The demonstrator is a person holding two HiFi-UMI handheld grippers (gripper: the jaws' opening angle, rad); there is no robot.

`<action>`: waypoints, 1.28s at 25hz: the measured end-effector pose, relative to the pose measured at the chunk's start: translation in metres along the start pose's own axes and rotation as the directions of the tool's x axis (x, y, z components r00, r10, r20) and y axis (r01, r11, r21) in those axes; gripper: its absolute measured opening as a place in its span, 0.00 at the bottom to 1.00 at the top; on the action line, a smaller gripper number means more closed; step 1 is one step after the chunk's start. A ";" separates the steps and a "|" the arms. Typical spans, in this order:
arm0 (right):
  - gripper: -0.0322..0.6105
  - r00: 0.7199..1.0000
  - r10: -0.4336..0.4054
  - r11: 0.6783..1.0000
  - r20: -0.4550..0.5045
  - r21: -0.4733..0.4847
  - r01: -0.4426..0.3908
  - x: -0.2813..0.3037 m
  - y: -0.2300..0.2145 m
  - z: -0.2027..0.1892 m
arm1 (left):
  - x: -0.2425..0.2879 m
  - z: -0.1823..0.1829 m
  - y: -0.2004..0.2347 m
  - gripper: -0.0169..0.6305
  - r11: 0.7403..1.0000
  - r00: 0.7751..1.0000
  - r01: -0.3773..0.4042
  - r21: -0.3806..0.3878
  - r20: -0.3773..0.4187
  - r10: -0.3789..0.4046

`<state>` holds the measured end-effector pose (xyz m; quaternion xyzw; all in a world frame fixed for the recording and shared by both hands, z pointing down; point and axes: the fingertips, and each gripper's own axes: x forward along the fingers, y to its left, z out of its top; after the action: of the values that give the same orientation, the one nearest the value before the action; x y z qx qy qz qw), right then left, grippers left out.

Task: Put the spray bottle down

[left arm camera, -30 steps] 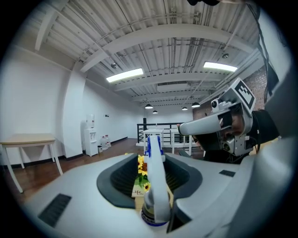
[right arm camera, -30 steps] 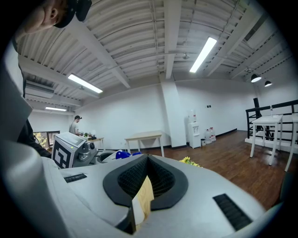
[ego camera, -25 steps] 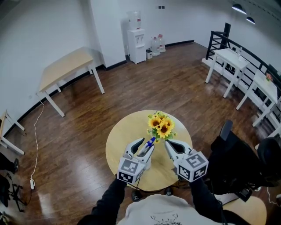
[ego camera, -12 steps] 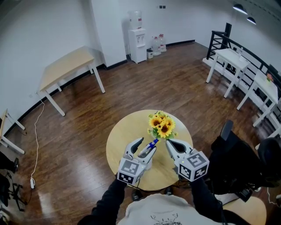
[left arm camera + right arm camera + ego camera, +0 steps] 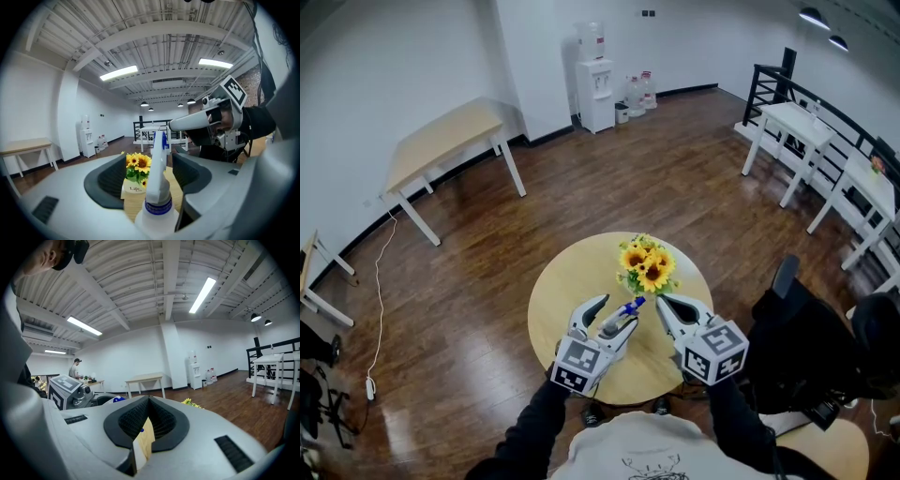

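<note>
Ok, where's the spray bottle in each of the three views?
Head view: spray bottle low centre, just below the sunflowers.
Left gripper view: bottom centre, large.
Right gripper view: only a blue tip, probably its nozzle, left of centre.
Shared landmark: the sunflowers, in all three.

A round, pale-wood tabletop (image 5: 572, 281) stands on a dark brown wooden plank floor (image 5: 487, 309). Toward its far right side sits a bunch of yellow sunflowers in a small white pot (image 5: 647, 267). Just near of them, toward the middle, a white plastic spray bottle with a blue nozzle (image 5: 157, 192) stands upright; its base is hidden, so contact with the wood cannot be confirmed.
</note>
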<state>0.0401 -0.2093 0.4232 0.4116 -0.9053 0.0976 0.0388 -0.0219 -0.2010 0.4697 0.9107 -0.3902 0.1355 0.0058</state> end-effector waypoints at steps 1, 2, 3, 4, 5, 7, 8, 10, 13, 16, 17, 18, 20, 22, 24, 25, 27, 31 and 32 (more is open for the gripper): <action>0.02 1.000 0.001 1.000 0.000 0.000 -0.001 0.000 0.000 0.000 | 0.000 -0.003 -0.001 0.50 1.000 1.000 0.001 0.001 -0.005 -0.001; 0.01 1.000 0.001 1.000 0.000 0.000 -0.001 0.000 0.000 0.000 | -0.001 -0.005 -0.001 0.50 1.000 1.000 0.000 -0.001 -0.008 0.000; 0.02 1.000 0.003 1.000 0.001 0.000 -0.003 0.000 0.001 0.000 | -0.002 -0.006 -0.001 0.50 1.000 1.000 -0.002 -0.005 -0.009 0.002; 0.01 1.000 0.004 1.000 0.002 0.001 -0.004 0.001 0.001 0.000 | -0.003 -0.007 -0.001 0.50 1.000 1.000 -0.004 -0.008 -0.008 0.004; 0.01 1.000 0.005 1.000 0.004 0.002 -0.005 0.001 0.002 0.000 | -0.005 -0.007 -0.001 0.50 1.000 1.000 -0.005 -0.011 -0.004 0.005; 0.01 1.000 0.008 1.000 0.009 0.004 -0.008 0.001 0.002 0.002 | -0.013 -0.003 -0.002 0.50 1.000 1.000 -0.008 -0.024 0.016 0.009; 0.01 1.000 0.009 1.000 0.011 0.005 -0.009 0.001 0.002 0.002 | -0.019 0.002 -0.003 0.50 0.999 0.999 -0.010 -0.036 0.036 0.011; 0.01 1.000 0.005 1.000 0.016 0.006 -0.006 0.000 0.002 0.003 | -0.037 0.013 -0.002 0.50 0.997 0.995 -0.024 -0.076 0.099 0.032; 0.01 0.999 -0.006 1.000 0.037 0.013 0.006 -0.004 0.000 0.007 | -0.074 0.028 0.013 0.37 0.981 0.969 -0.106 -0.163 0.203 0.138; 0.01 0.998 -0.012 1.000 0.059 0.021 0.011 -0.009 -0.002 0.011 | -0.099 0.028 0.041 0.01 0.949 0.943 -0.221 -0.225 0.200 0.267; 0.01 0.998 -0.014 1.000 0.064 0.024 0.013 -0.010 -0.002 0.011 | -0.102 0.025 0.049 0.01 0.940 0.941 -0.247 -0.236 0.173 0.291; 0.01 0.998 -0.017 1.000 0.067 0.023 0.015 -0.012 -0.003 0.011 | -0.103 0.019 0.055 0.01 0.933 0.942 -0.267 -0.242 0.139 0.306; 0.01 0.997 -0.022 1.000 0.068 0.013 0.021 -0.013 -0.002 0.010 | -0.100 0.009 0.061 0.01 0.926 0.946 -0.292 -0.242 0.074 0.317; 0.01 0.997 -0.025 1.000 0.066 -0.005 0.025 -0.013 -0.001 0.009 | -0.096 0.002 0.062 0.01 0.924 0.949 -0.297 -0.240 0.034 0.314; 0.01 0.998 -0.027 0.999 0.065 -0.019 0.028 -0.014 -0.001 0.010 | -0.092 -0.001 0.059 0.01 0.926 0.952 -0.293 -0.239 0.013 0.305; 0.01 0.997 -0.029 0.999 0.065 -0.022 0.030 -0.015 -0.002 0.011 | -0.090 -0.002 0.057 0.01 0.927 0.954 -0.290 -0.238 0.005 0.300; 0.01 0.997 -0.034 0.999 0.066 -0.027 0.036 -0.016 -0.003 0.012 | -0.088 -0.004 0.055 0.01 0.929 0.956 -0.285 -0.238 -0.007 0.292; 0.01 0.997 -0.041 0.998 0.068 -0.041 0.044 -0.015 -0.006 0.013 | -0.085 -0.005 0.057 0.01 0.927 0.957 -0.285 -0.242 -0.018 0.290; 0.01 0.997 -0.043 0.998 0.066 -0.045 0.046 -0.015 -0.006 0.013 | -0.085 -0.006 0.057 0.01 0.927 0.957 -0.286 -0.243 -0.021 0.290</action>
<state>0.0550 -0.2045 0.4094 0.4334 -0.8988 0.0621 0.0209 -0.1200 -0.1794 0.4485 0.8370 -0.5332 0.0790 0.0942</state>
